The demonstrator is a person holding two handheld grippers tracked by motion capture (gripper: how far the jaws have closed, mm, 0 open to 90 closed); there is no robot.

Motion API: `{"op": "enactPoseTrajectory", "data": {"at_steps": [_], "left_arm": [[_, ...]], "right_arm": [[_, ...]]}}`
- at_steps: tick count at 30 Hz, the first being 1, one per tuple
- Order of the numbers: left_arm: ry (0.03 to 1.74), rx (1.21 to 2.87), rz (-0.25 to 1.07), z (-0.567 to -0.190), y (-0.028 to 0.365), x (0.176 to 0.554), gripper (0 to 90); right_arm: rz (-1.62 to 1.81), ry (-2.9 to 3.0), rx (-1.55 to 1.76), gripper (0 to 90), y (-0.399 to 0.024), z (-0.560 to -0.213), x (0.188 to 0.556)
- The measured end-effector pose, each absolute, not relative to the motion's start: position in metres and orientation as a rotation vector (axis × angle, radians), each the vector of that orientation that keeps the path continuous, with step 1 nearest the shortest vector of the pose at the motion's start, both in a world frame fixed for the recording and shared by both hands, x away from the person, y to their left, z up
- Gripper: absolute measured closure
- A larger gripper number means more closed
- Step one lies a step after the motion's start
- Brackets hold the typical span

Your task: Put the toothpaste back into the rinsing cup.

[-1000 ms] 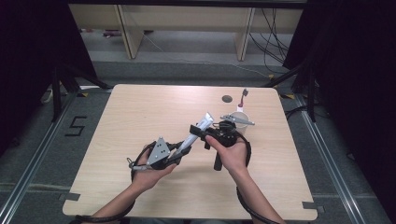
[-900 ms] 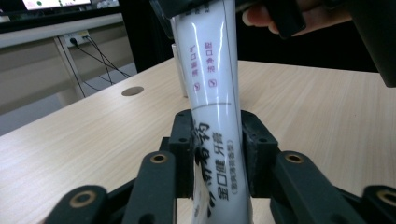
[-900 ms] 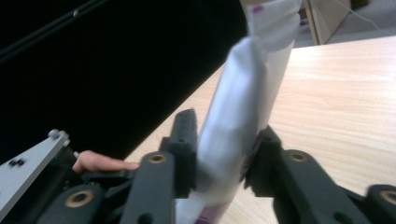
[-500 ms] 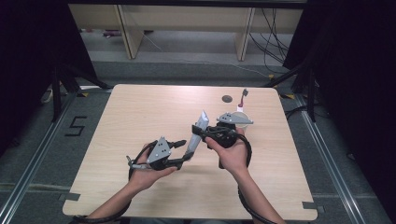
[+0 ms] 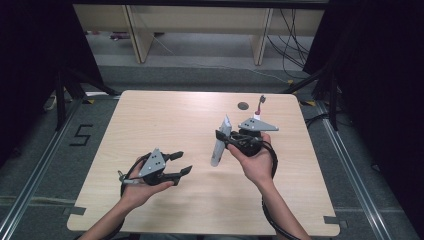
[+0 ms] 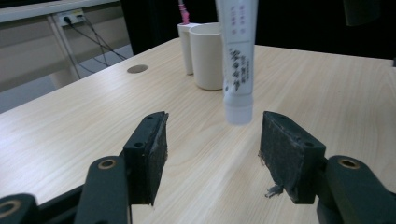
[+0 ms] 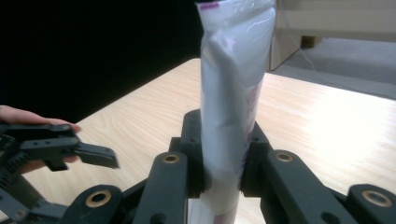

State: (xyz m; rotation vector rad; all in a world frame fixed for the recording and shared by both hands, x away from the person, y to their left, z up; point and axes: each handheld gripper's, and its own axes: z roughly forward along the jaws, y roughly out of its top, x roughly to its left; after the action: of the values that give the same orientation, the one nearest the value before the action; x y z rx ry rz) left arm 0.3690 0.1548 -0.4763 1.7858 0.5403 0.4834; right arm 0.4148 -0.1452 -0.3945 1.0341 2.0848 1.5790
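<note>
Jaws of right gripper (image 5: 223,138) clamp white tube (image 5: 219,142) mid-body; tube hangs cap down above table (image 5: 165,120), right of centre. Left gripper (image 5: 184,163) jaws just opening, now wide, nothing between, tube cap just beyond them. Two cups (image 6: 208,55) far right, toothbrush (image 6: 183,11) in farther one.

Left gripper (image 5: 182,163) has just been opening its jaws, nothing between them; right gripper (image 5: 223,137) clamps tight, jaws nearly closed.
</note>
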Motion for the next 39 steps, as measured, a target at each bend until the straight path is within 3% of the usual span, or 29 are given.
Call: {"op": "enactPoseTrajectory", "data": {"at_steps": [13,39], "left_arm": [[0.711,1.675,0.523,-0.485,0.189,0.369,39.1],[0.848,1.601,0.632,-0.504,0.218,0.377,36.9]], "right_arm": [[1.55,2.034,1.082,76.7,-0.167,-0.386,0.415],[1.466,1.925,1.14,76.7,-0.2,-0.368,0.418]]}}
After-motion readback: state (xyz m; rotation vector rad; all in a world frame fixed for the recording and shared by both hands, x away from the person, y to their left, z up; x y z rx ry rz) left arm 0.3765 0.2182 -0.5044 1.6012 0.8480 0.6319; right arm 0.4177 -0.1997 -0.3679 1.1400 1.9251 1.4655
